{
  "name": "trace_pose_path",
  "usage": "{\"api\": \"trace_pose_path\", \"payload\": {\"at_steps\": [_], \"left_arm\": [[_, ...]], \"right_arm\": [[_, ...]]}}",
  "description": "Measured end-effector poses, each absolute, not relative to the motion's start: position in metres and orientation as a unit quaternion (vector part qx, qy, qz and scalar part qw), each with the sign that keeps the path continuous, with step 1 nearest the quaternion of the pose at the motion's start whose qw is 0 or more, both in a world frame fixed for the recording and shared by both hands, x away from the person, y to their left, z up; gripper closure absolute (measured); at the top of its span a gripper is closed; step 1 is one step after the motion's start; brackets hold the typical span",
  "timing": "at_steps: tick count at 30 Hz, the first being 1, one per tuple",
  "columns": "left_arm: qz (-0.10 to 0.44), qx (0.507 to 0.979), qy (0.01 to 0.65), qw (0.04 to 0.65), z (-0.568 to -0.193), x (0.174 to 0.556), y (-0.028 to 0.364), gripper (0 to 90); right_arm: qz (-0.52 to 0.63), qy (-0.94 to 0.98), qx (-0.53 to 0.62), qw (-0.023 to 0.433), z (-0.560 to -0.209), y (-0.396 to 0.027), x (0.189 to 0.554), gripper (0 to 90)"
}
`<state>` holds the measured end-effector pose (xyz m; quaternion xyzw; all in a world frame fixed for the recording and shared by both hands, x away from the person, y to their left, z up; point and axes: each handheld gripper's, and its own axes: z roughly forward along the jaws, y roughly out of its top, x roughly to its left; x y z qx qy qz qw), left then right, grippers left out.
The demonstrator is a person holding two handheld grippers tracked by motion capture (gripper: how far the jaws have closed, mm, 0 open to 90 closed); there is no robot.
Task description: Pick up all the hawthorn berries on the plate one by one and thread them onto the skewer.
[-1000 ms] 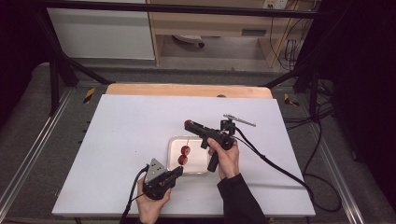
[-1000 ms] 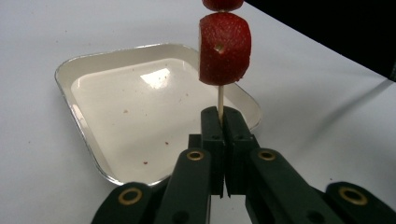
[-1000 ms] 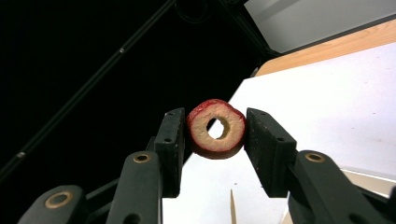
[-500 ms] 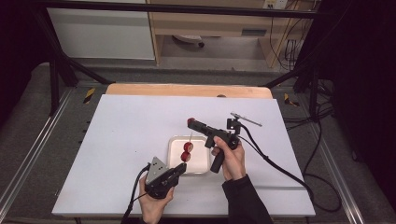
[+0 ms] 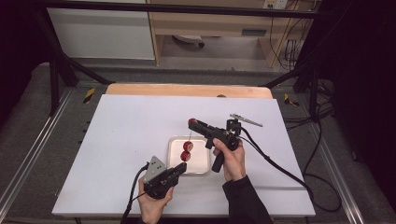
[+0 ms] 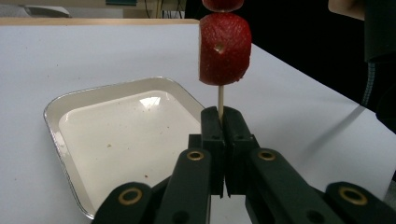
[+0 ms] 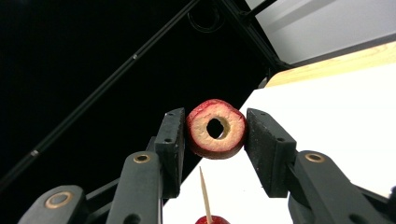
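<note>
My left gripper (image 5: 180, 167) (image 6: 220, 116) is shut on the lower end of a thin wooden skewer (image 6: 220, 99), which stands upright over the tray. Two red fruit pieces (image 5: 186, 155) (image 6: 224, 49) are threaded on it, one above the other. A person's right hand holds my right gripper (image 5: 193, 123) (image 7: 216, 129) above the skewer's top, shut on a red ring slice (image 5: 191, 122) (image 7: 216, 129) with a pale cut face and a centre hole. The skewer's sharp tip (image 7: 204, 189) points up just below that ring, apart from it.
A shallow white metal tray (image 5: 201, 161) (image 6: 93, 135) with a few crumbs lies on the white table (image 5: 116, 140), under the skewer. A wooden strip (image 5: 187, 89) edges the table's far side. Black cables (image 5: 280, 165) trail off to the right.
The right gripper with the ring slice has edged slightly right and up. The skewer with its red pieces stands a little more upright. The left hand has barely moved.
</note>
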<state>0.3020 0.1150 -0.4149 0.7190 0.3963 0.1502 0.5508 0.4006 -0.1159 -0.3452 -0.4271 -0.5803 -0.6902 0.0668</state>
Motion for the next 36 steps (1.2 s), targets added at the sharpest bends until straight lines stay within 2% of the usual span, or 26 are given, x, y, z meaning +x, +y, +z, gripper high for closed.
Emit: {"api": "trace_pose_path", "payload": {"at_steps": [19, 27, 30, 36], "left_arm": [[0.120, 0.727, 0.410, 0.538, -0.419, 0.306, 0.116, 88.6], [0.089, 0.730, 0.422, 0.530, -0.423, 0.308, 0.112, 88.6], [0.084, 0.726, 0.431, 0.530, -0.424, 0.309, 0.111, 88.7], [0.062, 0.719, 0.441, 0.534, -0.427, 0.309, 0.110, 88.7]], "right_arm": [[-0.667, -0.644, -0.376, -0.017, -0.354, -0.114, 0.400, 59.0], [-0.633, -0.698, -0.319, -0.102, -0.356, -0.115, 0.397, 59.0], [-0.632, -0.703, -0.305, -0.118, -0.357, -0.115, 0.394, 59.0], [-0.624, -0.712, -0.260, -0.187, -0.362, -0.112, 0.388, 59.0]]}}
